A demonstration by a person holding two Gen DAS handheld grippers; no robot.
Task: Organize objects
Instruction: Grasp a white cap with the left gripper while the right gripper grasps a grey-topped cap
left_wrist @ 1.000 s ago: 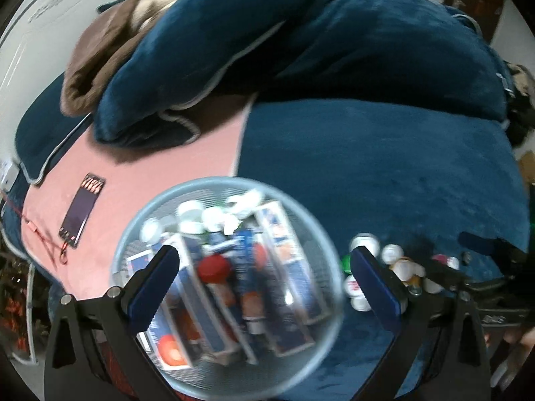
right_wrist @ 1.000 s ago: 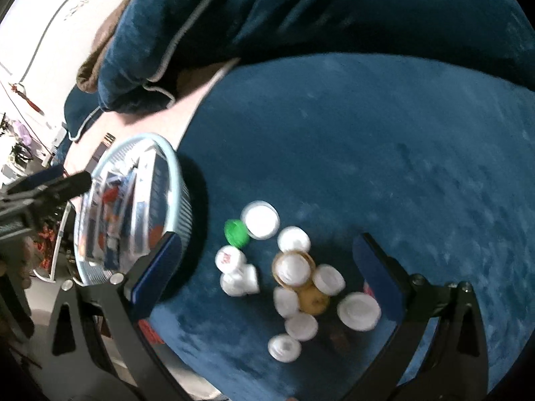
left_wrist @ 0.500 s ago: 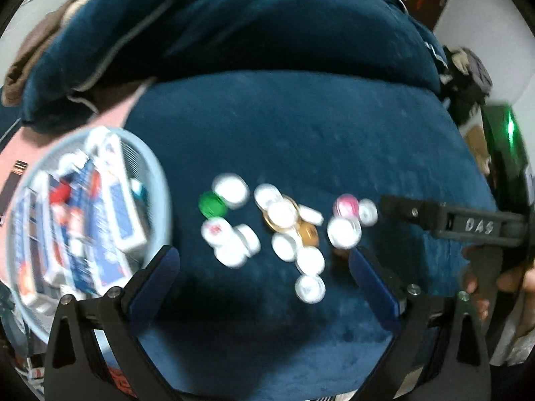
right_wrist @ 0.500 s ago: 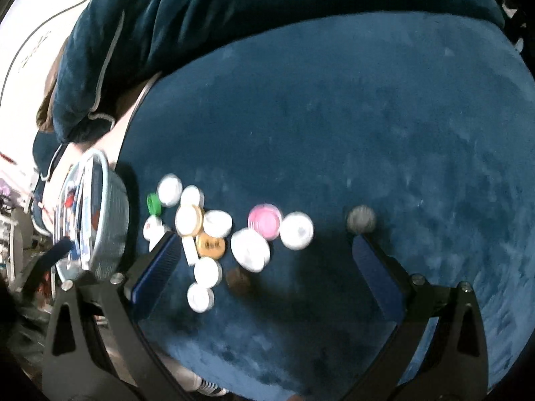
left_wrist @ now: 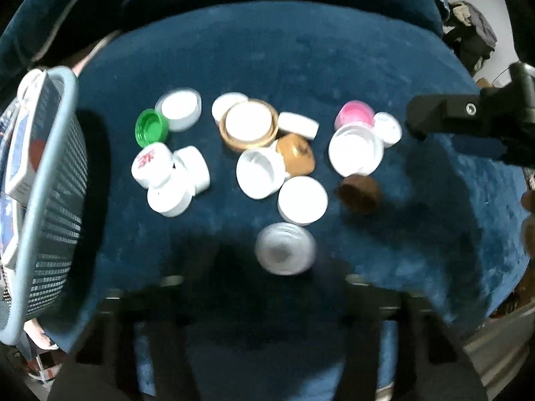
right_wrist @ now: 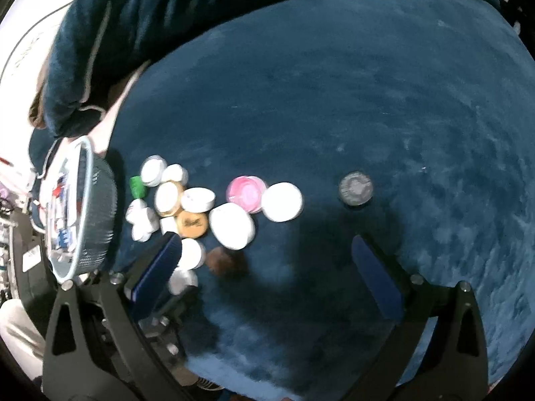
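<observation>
From the left wrist camera we look down on a dark blue plush bed surface [left_wrist: 301, 53] strewn with a cluster of small round bottle caps and jar lids. At the left edge stands a pale blue mesh plastic basket [left_wrist: 50, 200] holding blue-and-white boxes. Just beside it lie a green screw cap [left_wrist: 148, 130] and a white cap with red lettering [left_wrist: 150, 163], the latter touching other white caps. Near the middle sits a gold-rimmed lid with a white centre [left_wrist: 249, 125], touching a gold-brown cap [left_wrist: 296, 153]. Further right are a pink cap [left_wrist: 354, 117] and a brown cork-like stopper [left_wrist: 359, 193]. A blurred white ribbed cap [left_wrist: 284, 252] lies nearest us. Our left gripper is lost in dark blur at the bottom, so we cannot tell how its jaws stand. The black body of the right gripper [left_wrist: 474, 120] reaches in from the right. From the right wrist camera we see our right gripper [right_wrist: 267, 254] with its blue-padded jaws spread wide and nothing between them, hovering above the bed. The same cluster of caps lies left of centre beside the basket [right_wrist: 100, 200], and one grey round cap [right_wrist: 355, 187] rests alone, well apart to the right.
</observation>
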